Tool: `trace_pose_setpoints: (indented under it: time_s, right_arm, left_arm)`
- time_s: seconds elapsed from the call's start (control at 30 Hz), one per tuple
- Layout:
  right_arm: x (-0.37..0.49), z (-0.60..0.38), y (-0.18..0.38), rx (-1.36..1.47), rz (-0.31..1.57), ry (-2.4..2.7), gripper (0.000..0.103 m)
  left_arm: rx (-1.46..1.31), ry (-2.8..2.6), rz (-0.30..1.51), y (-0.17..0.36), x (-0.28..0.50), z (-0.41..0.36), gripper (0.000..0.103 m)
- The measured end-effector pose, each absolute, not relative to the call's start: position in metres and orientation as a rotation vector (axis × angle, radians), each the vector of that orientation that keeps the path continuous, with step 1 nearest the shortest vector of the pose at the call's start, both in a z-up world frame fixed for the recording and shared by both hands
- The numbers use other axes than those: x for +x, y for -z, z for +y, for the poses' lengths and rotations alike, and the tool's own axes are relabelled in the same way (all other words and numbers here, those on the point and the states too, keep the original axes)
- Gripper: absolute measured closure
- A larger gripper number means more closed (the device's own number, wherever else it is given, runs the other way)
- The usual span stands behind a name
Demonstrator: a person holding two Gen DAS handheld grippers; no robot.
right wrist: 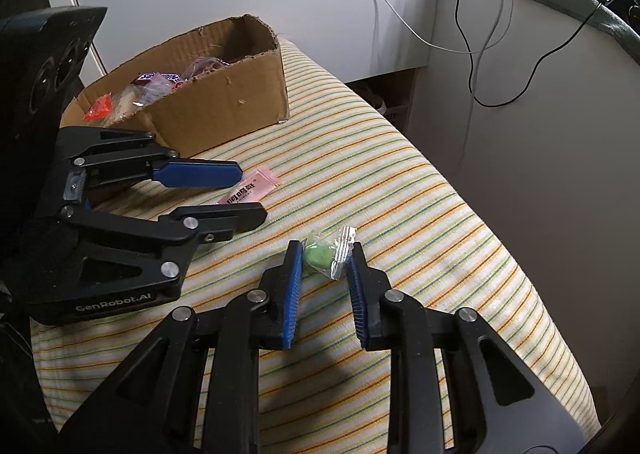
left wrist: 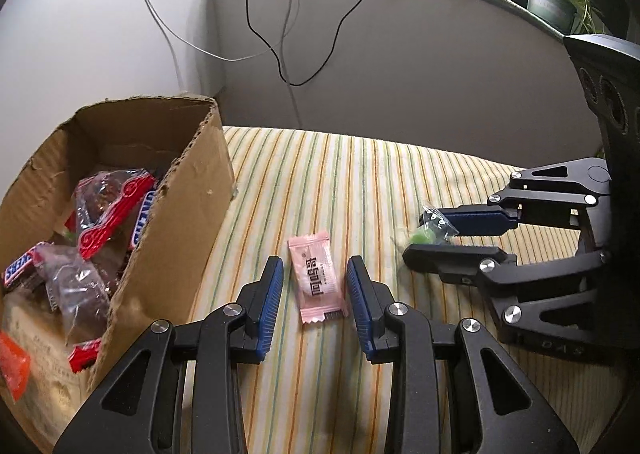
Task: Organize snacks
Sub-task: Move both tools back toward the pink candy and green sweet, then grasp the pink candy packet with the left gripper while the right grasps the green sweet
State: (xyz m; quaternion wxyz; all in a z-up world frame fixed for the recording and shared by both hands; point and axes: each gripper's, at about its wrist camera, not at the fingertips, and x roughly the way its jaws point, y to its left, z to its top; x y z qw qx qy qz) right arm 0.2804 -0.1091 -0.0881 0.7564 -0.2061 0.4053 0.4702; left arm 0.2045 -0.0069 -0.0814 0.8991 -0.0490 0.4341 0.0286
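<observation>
A pink snack packet (left wrist: 317, 277) lies on the striped cloth between the open fingers of my left gripper (left wrist: 315, 266); it also shows in the right wrist view (right wrist: 251, 187). A green candy in a clear wrapper (right wrist: 326, 253) lies between the open fingers of my right gripper (right wrist: 326, 250), and the left wrist view shows it (left wrist: 428, 235) at the right gripper's (left wrist: 416, 236) tips. A cardboard box (left wrist: 188, 190) at the left holds several wrapped snacks, Snickers bars among them (left wrist: 142, 220); it stands at the back in the right wrist view (right wrist: 224, 102).
The striped cloth (right wrist: 400, 194) covers a padded surface whose edge drops off at the right. Cables (left wrist: 288, 34) hang down the wall behind. A potted plant (left wrist: 554, 0) stands on a ledge at the far right.
</observation>
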Motion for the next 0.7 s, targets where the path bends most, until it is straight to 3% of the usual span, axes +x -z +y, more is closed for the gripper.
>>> trace_pose_setpoints:
  time_s: [0.37, 0.7]
  right_arm:
    - [0.275, -0.104, 0.087, -0.467, 0.881, -0.976, 0.080]
    - [0.266, -0.106, 0.085, -0.452, 0.903, -0.971, 0.080]
  left_arm:
    - [-0.096, -0.023, 0.896, 0.078, 0.209, -0.003, 0.084]
    - [-0.097, 0.032, 0.895, 0.075, 0.196, -0.008, 0.085]
